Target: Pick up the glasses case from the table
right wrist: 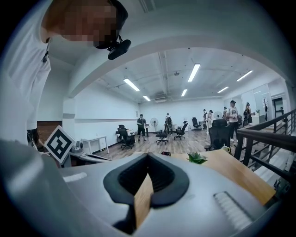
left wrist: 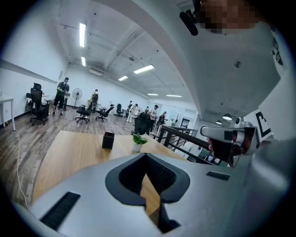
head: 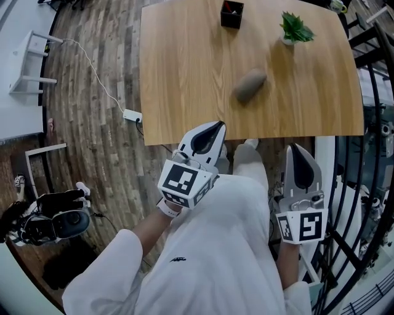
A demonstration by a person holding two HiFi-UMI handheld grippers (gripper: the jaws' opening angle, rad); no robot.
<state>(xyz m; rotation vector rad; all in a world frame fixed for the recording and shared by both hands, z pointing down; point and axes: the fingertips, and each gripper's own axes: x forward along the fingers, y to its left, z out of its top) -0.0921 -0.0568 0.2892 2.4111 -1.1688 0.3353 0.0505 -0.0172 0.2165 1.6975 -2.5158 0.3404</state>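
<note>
Left gripper [head: 212, 129] and right gripper [head: 298, 151]: jaws pressed together, empty, near worktop [head: 184, 92] edge. Glasses case [head: 249, 85] ahead, untouched. Black box [head: 232, 13] beyond it; contents unclear

We see a light wooden table [head: 184, 74] with rounded corners, and three things rest on its top. The glasses case [head: 249, 85], a grey-brown oval, lies askew right of the middle, in from the near edge. At the far edge stands a small black box [head: 232, 13], open at the top. To its right, a small potted plant [head: 294, 29] stands upright, apart from both.
</note>
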